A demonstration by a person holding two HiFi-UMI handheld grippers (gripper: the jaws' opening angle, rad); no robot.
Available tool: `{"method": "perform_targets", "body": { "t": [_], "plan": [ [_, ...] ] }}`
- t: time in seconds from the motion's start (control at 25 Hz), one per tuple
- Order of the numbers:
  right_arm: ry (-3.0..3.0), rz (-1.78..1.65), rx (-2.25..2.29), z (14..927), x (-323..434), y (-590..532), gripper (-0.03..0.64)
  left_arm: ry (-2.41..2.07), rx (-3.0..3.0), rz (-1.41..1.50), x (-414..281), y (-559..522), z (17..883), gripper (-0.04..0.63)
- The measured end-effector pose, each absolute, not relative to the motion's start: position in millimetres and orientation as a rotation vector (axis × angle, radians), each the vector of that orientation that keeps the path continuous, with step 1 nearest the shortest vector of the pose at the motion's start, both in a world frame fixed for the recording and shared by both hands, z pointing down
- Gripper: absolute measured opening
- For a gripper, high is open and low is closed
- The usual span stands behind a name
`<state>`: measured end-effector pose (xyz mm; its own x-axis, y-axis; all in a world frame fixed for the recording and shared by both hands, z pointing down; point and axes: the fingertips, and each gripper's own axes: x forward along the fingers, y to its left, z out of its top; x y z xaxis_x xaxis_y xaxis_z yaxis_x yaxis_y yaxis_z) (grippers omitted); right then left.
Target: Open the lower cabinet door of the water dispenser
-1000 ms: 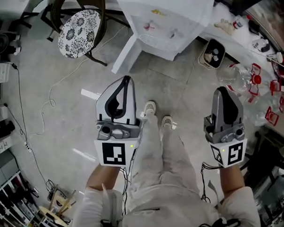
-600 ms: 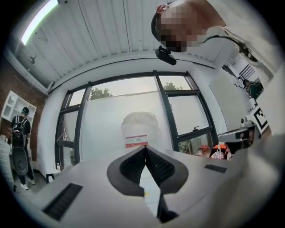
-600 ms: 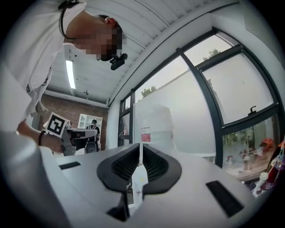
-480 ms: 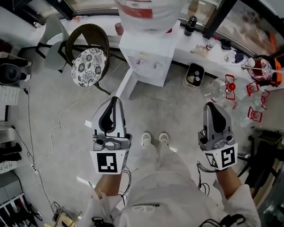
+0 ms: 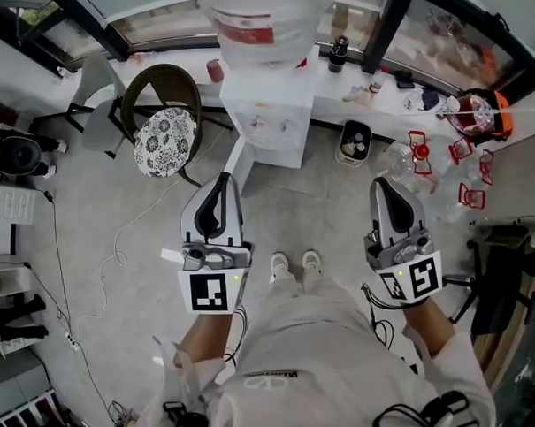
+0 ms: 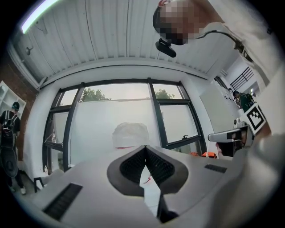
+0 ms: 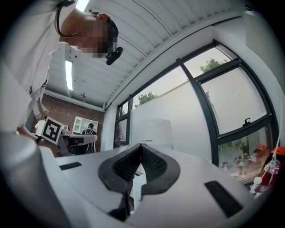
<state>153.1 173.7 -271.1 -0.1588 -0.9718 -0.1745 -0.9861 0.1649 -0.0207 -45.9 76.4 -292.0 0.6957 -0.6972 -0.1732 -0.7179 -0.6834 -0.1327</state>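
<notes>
The white water dispenser [image 5: 267, 111] stands at the top centre of the head view with a big bottle [image 5: 268, 22] on it. A white panel [image 5: 236, 163] juts from its lower left over the floor; it looks like the lower door swung out. My left gripper [image 5: 224, 180] and right gripper [image 5: 378, 184] hang well short of the dispenser, either side of my legs. Both are shut on nothing. In the left gripper view the pads meet at the left gripper [image 6: 145, 147], with the bottle [image 6: 130, 133] beyond. The right gripper [image 7: 141, 145] shows the same.
A chair with a patterned cushion [image 5: 165, 140] stands left of the dispenser. A small bin [image 5: 354, 143] sits to its right, then clear bottles and red parts [image 5: 435, 157]. A cable [image 5: 119, 252] trails over the floor at left. My shoes [image 5: 296, 264] are between the grippers.
Both grippers have risen and the head view has pulled back. The dispenser now looks smaller and farther off, and more of the window ledge shows.
</notes>
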Motion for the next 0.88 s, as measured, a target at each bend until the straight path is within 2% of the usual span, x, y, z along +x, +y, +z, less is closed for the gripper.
{"method": "perform_targets", "body": {
  "t": [0.88],
  "plan": [
    [2.289, 0.163, -1.959, -268, 132, 214, 0.015, 1.075, -2.742, 0.183, -45, 119, -293, 0.003]
  ]
}}
